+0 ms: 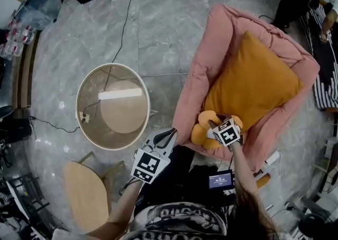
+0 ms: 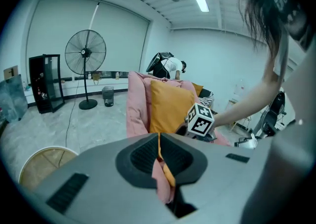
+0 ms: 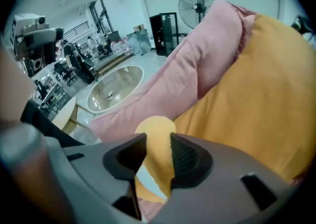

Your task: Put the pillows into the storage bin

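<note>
Right gripper view is showing the right gripper [image 3: 159, 140] clamping the small orange pillow [image 3: 154, 125], the big orange pillow [image 3: 256, 104] lying just beyond it. The left gripper [image 2: 159, 139] is holding its jaws together; the storage bin [image 1: 87, 88] is standing left of it.

- Left gripper [image 2: 159, 140]: grey jaws nearly together, with a pink-orange sliver between.
- Square orange fabric pillow [image 2: 170, 104] at twelve o'clock, against pink padded cushion [image 2: 137, 107].
- Round pale storage bin [image 2: 45, 165] at eight o'clock.
</note>
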Motion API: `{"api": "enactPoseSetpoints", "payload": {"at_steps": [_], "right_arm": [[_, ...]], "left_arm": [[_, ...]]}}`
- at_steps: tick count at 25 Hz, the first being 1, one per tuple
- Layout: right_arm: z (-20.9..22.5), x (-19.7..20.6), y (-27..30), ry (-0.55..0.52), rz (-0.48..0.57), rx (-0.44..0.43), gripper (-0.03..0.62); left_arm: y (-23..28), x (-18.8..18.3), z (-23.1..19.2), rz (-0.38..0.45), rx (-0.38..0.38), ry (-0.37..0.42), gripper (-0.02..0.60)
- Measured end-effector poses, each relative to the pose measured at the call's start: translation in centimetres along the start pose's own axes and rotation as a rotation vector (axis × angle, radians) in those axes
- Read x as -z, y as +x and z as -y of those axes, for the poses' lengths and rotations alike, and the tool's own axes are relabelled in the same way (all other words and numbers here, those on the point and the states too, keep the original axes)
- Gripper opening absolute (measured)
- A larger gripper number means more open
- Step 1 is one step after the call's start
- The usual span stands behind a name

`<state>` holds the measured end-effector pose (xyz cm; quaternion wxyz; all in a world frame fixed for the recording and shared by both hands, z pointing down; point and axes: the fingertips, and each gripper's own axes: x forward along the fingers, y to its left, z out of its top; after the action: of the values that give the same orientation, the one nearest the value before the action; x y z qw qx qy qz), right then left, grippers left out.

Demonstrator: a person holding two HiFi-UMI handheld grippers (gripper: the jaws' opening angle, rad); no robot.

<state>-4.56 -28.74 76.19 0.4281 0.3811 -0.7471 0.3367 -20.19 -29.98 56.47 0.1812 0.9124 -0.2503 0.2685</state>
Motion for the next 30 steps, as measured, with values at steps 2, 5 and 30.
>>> {"api": "enactPoseSetpoints", "payload": {"at_steps": [2,5,30], "right_arm": [[-0.5,0.7,-2.2,0.065,0.039,0.014,0.127],[-1.4,2.1,-5.5,0.137,0.095,0.050,0.117],[-8.7,32.0,-36.6,0.743,0.552,0.572,0.092]], "left_arm": [[0.5,-1.0,0.7,0.010,0.029,0.025,0.020],[1.2,-2.2,2.4,0.018,0.088,0.081,0.020],[3.5,-2.2,36.6,0.039,0.634,0.539,0.020]]}}
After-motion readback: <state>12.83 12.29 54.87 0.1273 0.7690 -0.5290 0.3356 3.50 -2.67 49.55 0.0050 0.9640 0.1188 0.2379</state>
